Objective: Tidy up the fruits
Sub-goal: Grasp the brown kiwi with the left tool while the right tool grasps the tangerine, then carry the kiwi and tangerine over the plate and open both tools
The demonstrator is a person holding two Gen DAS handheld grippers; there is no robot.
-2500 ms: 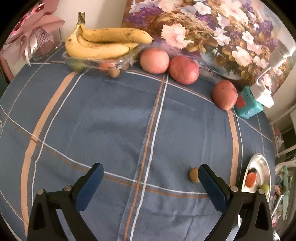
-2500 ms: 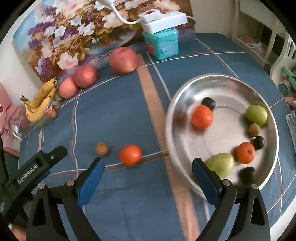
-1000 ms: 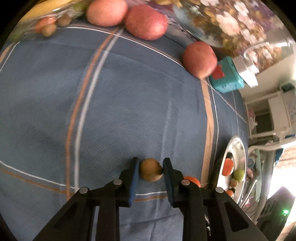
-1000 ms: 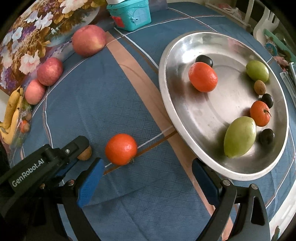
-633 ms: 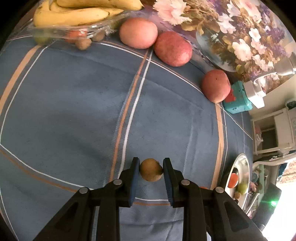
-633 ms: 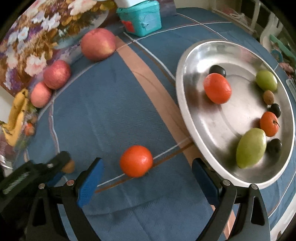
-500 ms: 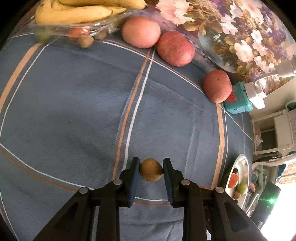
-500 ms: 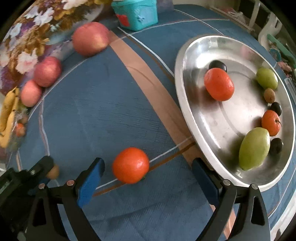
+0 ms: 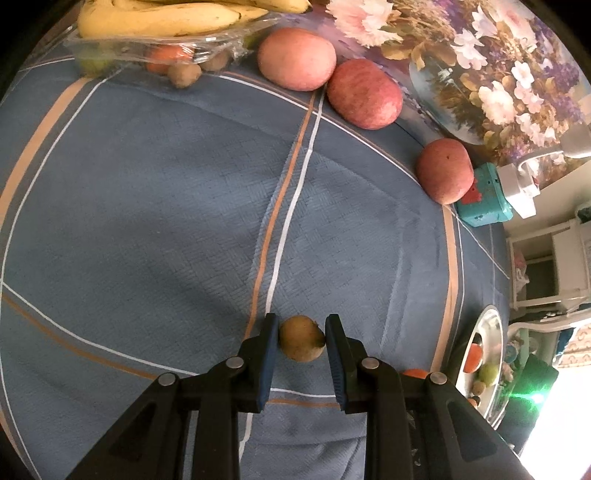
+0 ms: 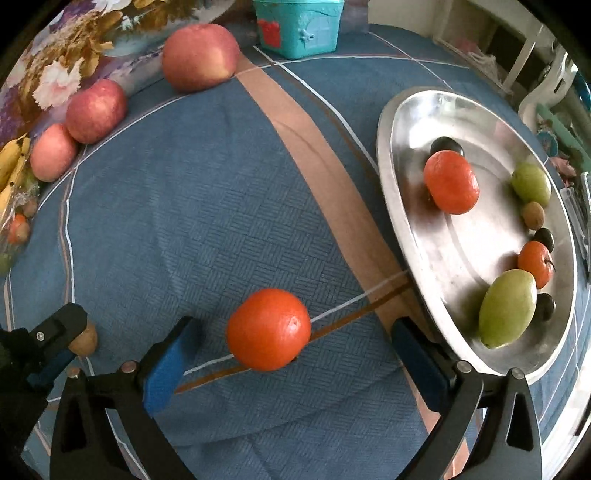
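My left gripper (image 9: 301,341) is shut on a small brown kiwi (image 9: 301,343) and holds it above the blue cloth; the kiwi also shows at the left edge of the right wrist view (image 10: 84,339). My right gripper (image 10: 291,343) is open, its jaws on either side of an orange (image 10: 268,329) that lies on the cloth. A steel plate (image 10: 413,229) to the right holds two oranges, two green fruits, a kiwi and several dark plums. Three red apples (image 9: 364,94) and a bunch of bananas (image 9: 159,16) lie along the far edge.
A teal box (image 10: 297,26) stands at the back by the nearest apple (image 10: 199,55). A flower painting (image 9: 480,66) leans behind the apples. A clear tray (image 9: 155,55) under the bananas holds small fruits. White furniture stands beyond the table's right edge.
My left gripper closed on the kiwi and lifted it off the cloth. My right gripper moved closer to the loose orange, which now sits between its open jaws.
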